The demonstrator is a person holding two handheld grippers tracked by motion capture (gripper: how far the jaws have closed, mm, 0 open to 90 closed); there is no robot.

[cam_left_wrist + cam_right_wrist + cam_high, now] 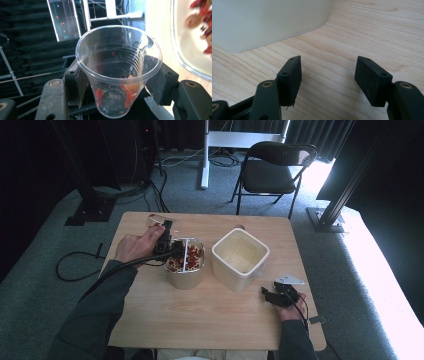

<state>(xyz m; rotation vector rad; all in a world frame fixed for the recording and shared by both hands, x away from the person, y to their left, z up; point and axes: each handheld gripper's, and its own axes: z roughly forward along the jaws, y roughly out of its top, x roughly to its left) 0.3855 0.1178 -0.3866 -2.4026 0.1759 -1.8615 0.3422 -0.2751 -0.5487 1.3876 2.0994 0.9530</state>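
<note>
Two grippers at a wooden table, one clamped on a clear plastic cup, the other spread and empty.

Left gripper (117,82) has its black jaws pressed against both sides of the clear plastic cup (118,72), which holds a few red and orange pieces at its bottom; in the high view this gripper (167,245) sits at the rim of the glass bowl (185,277), which has a white divider and red and brown bits inside; the white square container (240,257) stands just beside the bowl on the table (200,320); right gripper (328,77) has its jaws wide apart with nothing between them, low over bare wood near the container's corner (262,22); in the high view it (280,296) lies well apart from the bowl; a black folding chair (272,170) stands beyond the table.
</note>
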